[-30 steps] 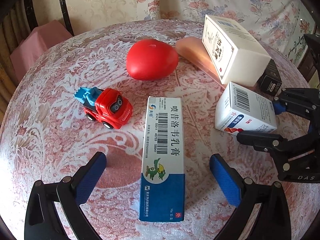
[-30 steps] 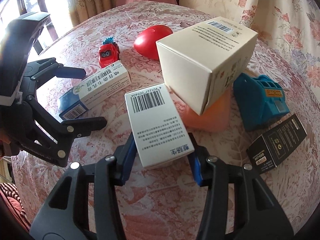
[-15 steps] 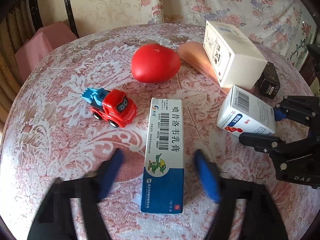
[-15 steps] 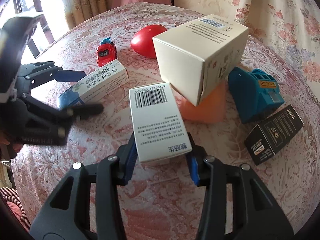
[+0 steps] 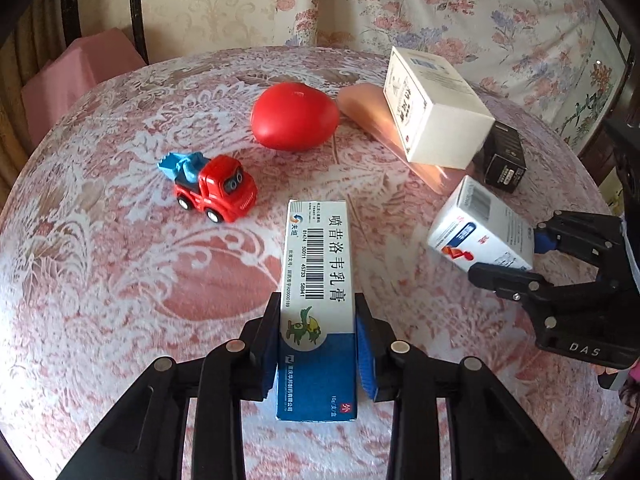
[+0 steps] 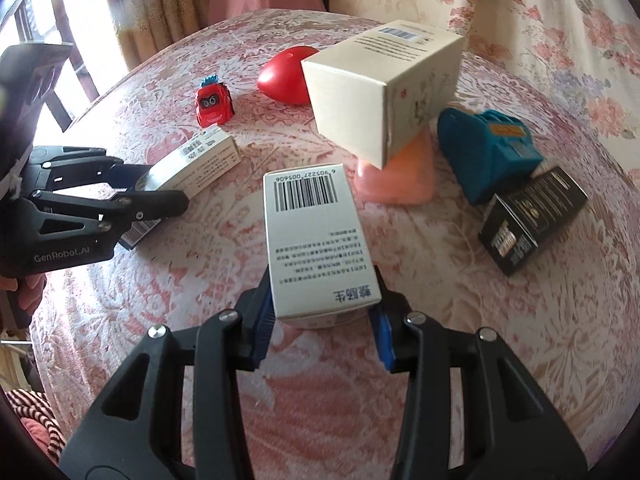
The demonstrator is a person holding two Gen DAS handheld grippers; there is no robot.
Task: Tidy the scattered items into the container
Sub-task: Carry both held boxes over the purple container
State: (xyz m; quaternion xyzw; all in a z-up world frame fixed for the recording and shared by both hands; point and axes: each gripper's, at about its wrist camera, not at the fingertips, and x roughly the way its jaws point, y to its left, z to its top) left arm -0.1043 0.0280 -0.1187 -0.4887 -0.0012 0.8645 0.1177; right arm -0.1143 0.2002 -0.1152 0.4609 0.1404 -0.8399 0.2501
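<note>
My left gripper (image 5: 317, 344) is shut on a long blue-and-white medicine box (image 5: 317, 280) lying on the round table; it also shows in the right wrist view (image 6: 192, 162). My right gripper (image 6: 324, 320) is shut on a white barcode box (image 6: 316, 240), also seen in the left wrist view (image 5: 484, 226). A pale orange container (image 6: 396, 172) lies behind it with a large cream box (image 6: 380, 84) tilted on top. A red toy truck (image 5: 212, 186), a red egg-shaped object (image 5: 294, 116), a black box (image 6: 528, 216) and a teal object (image 6: 488, 152) are scattered around.
The table has a pink-and-white lace cloth (image 5: 100, 260). Floral curtains (image 5: 460, 12) hang behind, and a pink-covered seat (image 5: 76, 76) stands at the far left. The table's rounded edge runs close along the left and near sides.
My left gripper has closed from wide open onto the long blue-and-white box. My right gripper has kept its hold on the white barcode box and lifted it slightly.
</note>
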